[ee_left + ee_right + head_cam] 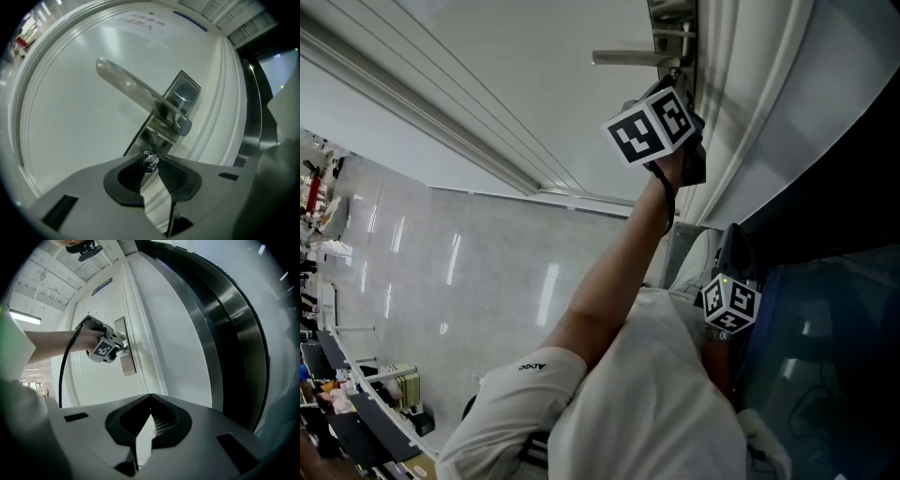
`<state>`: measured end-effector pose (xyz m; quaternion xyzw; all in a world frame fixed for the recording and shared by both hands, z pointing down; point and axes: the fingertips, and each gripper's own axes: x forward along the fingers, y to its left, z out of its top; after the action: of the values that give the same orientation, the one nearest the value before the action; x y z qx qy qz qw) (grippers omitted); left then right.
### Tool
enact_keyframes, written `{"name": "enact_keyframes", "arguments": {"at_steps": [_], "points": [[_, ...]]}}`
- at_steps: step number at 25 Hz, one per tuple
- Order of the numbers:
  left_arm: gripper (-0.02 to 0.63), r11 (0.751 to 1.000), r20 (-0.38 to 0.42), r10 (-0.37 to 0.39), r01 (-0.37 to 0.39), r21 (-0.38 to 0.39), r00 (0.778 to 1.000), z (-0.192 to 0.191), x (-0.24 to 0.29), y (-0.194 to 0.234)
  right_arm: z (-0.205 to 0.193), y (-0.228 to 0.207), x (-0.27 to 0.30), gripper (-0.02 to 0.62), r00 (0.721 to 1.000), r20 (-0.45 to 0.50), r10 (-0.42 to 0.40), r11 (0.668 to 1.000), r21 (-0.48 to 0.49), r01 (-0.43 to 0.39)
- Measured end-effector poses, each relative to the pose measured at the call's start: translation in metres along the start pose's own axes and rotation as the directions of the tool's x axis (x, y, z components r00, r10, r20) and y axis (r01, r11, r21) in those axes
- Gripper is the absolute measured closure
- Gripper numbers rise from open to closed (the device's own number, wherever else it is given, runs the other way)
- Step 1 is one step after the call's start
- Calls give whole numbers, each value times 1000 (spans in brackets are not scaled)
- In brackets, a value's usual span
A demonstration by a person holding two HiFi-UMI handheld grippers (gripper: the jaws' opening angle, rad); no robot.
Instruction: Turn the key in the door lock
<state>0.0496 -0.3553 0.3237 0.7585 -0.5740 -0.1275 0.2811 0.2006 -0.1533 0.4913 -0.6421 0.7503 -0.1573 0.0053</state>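
Observation:
The white door (70, 108) carries a silver lever handle (136, 89) on a metal lock plate (183, 96). Below the handle a small shiny key (150, 162) sticks out of the lock. My left gripper (151, 160) is at the lock with the key's head between its fingertips; the jaws stand slightly apart and do not seem to press on it. From the right gripper view, the left gripper (107, 348) is held against the plate (125, 352) by a bare arm. My right gripper (150, 397) hangs back from the door, shut and empty.
A dark metal frame strip (225, 343) runs along the door's edge at the right. A black cable (63, 376) hangs from the left gripper. Glossy floor (441, 272) spreads to the left, with shelves (356, 403) far off.

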Motion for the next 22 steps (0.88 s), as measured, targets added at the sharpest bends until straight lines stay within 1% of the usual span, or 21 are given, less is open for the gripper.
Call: {"name": "enact_keyframes", "arguments": {"at_steps": [2,3,6,8,10,11,12,13,14,15,16,18,20,22], "points": [[521,998,-2,-13,13,62,1000,-1,-1,0,-1,-1,-3,594,1000,-4,-10,1000,-2,10],[518,997,-1,-28,28,75,1000,-1,-2,-1,-1,-2,-3,594,1000,-6,-15,1000,-6,15],[516,994,1,-79,79,73,997,0,-2,-2,-2,-4,-4,594,1000,-15,-28,1000,-14,28],[515,993,-2,-88,88,83,996,-1,-4,-2,-4,-5,-6,594,999,-23,-38,999,-18,38],[507,990,12,-100,98,99,995,-3,-7,-3,-5,-4,-7,594,999,-29,-43,999,-27,42],[497,989,20,-120,117,85,993,-5,-9,-2,-5,-2,-8,594,999,-33,-44,999,-34,42],[497,988,29,-150,149,45,988,-6,-10,-2,-6,0,-9,594,998,-37,-44,998,-41,43],[497,981,43,-190,191,-26,981,-7,-12,-2,-7,2,-11,594,998,-44,-45,998,-47,43],[497,963,64,-234,240,-121,970,-7,-14,-2,-9,4,-13,594,998,-51,-46,998,-54,43],[497,929,93,-275,289,-230,957,-6,-16,-1,-11,5,-14,594,997,-58,-47,997,-62,43],[497,881,123,-307,331,-337,944,-5,-16,0,-13,6,-14,594,997,-67,-49,997,-69,44],[497,768,173,-348,386,-511,921,-5,-12,4,-17,7,-14,594,995,-84,-57,995,-84,50],[495,654,212,-370,415,-632,905,-6,-6,6,-18,6,-14,594,993,-99,-67,993,-100,57],[497,540,244,-384,431,-723,890,-9,-4,7,-19,7,-18,594,991,-109,-78,991,-120,65]]}}
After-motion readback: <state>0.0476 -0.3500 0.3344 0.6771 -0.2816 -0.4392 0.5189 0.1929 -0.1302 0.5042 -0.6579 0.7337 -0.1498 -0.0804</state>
